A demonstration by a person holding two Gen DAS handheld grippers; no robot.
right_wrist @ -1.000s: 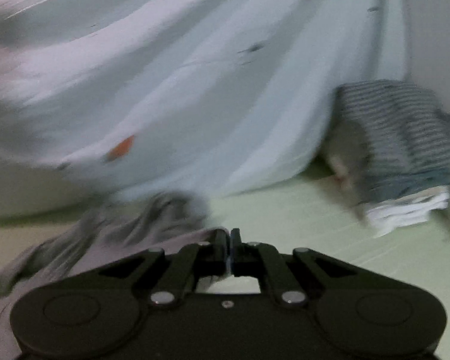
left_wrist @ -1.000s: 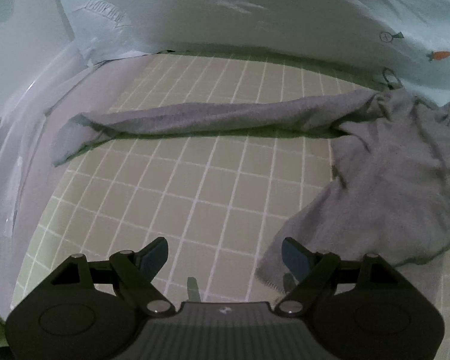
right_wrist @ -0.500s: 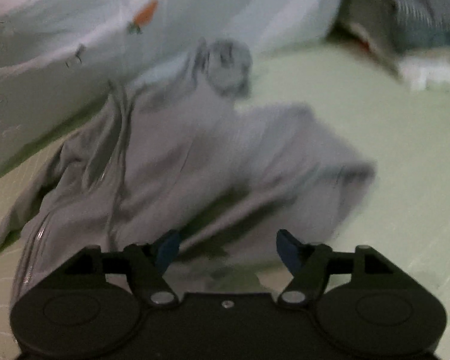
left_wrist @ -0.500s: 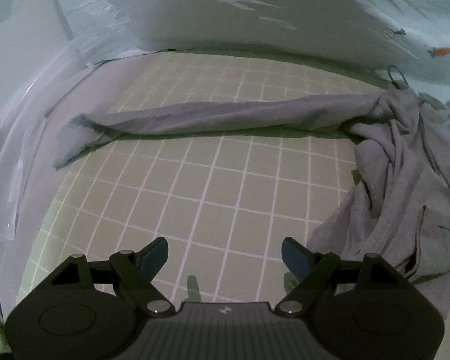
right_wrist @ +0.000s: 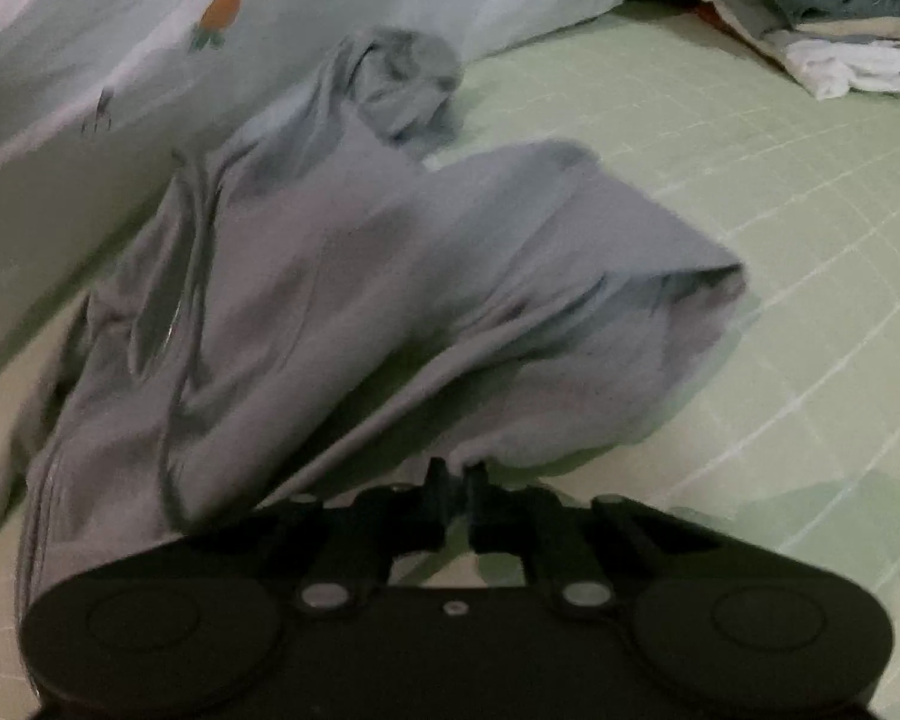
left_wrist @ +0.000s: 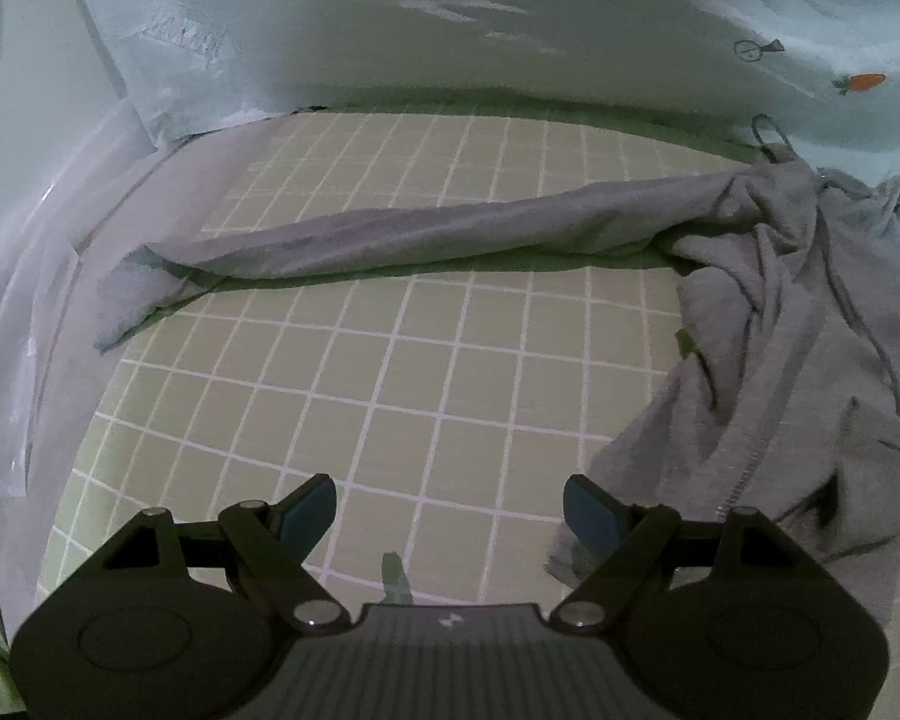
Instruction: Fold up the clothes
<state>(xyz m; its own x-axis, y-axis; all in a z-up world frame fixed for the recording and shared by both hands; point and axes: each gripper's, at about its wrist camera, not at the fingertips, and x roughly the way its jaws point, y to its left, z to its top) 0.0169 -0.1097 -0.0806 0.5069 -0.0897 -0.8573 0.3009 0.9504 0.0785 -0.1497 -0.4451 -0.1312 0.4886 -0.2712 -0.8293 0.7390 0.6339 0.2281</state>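
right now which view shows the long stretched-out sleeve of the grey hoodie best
The left wrist view. There the grey hoodie's sleeve lies stretched full length across the checked mat, cuff to shoulder, in sharp focus. The right wrist view is blurred and shows only the bunched body and a folded-over part, not that sleeve.

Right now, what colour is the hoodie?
Plain grey hoodie; clearest in the left wrist view.
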